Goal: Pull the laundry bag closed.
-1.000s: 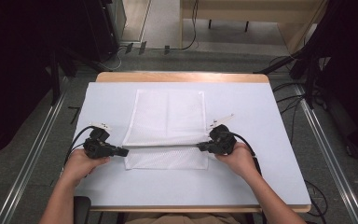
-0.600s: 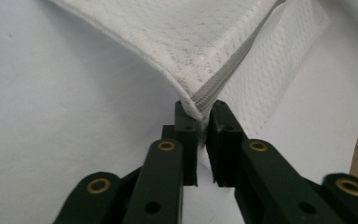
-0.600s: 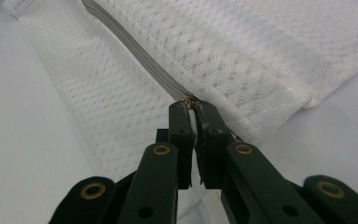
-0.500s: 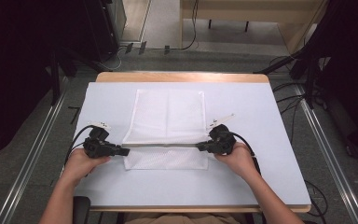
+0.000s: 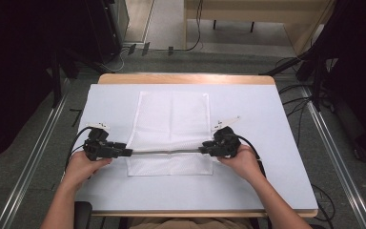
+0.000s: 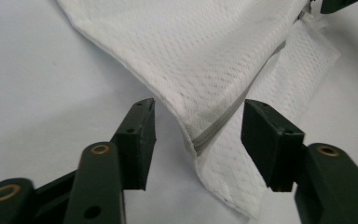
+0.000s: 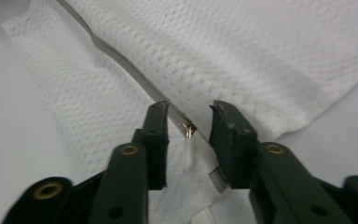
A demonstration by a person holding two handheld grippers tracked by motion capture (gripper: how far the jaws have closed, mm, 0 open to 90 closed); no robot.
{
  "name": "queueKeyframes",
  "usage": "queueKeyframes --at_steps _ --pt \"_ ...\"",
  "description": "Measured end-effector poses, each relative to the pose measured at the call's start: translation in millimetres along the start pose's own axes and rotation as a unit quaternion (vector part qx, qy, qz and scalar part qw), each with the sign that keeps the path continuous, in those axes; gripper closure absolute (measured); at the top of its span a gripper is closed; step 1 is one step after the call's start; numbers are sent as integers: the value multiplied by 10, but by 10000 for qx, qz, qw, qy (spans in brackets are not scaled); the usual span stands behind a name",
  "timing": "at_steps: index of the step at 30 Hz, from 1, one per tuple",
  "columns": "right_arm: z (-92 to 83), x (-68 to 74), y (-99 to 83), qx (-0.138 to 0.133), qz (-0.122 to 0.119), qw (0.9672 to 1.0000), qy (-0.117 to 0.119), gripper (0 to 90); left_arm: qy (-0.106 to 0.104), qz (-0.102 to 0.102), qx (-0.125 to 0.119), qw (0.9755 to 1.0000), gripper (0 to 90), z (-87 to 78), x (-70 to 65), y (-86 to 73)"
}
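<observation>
high view: white mesh bag (image 5: pixel 170 131) laid flat on the table (image 5: pixel 276 143), zipper running crosswise between left hand-held gripper (image 5: pixel 127 152) and right hand-held gripper (image 5: pixel 203 150); both jaws just opened, nothing gripped.

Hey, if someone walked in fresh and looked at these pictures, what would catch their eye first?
A white mesh zip bag lies flat in the middle of the pale blue table. Its grey zipper runs across near the front edge, between the left gripper and the right gripper. Both grippers' jaws have just been opening and stand clear on either side of the zipper's ends, pressing on nothing.
</observation>
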State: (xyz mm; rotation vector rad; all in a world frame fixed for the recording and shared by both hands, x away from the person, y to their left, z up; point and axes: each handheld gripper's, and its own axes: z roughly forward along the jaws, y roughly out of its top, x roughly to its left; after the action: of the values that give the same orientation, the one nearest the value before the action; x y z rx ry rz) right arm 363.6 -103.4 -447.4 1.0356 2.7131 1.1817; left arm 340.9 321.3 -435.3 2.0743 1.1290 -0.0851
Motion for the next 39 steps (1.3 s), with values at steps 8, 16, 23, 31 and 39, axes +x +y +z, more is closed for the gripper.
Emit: queueKeyframes --at_steps 8,16,23,31,39 --pt "-33 -16 -4 -317 -147 9993 -161 520 278 137 -414 9987 361 -58 -21 17" --pt "-53 -70 -20 -495 -80 9982 -343 434 568 178 -391 9975 347 -59 -4 -3" --pt "-96 -145 -40 -623 49 9966 -542 410 652 156 -413 9969 345 -62 10 2" --pt "-203 -257 -67 -801 148 9940 -728 374 776 67 -480 9958 345 -95 54 0" --pt "-350 -393 -139 -917 221 9914 -907 351 945 -61 -556 9940 340 -132 112 -11"
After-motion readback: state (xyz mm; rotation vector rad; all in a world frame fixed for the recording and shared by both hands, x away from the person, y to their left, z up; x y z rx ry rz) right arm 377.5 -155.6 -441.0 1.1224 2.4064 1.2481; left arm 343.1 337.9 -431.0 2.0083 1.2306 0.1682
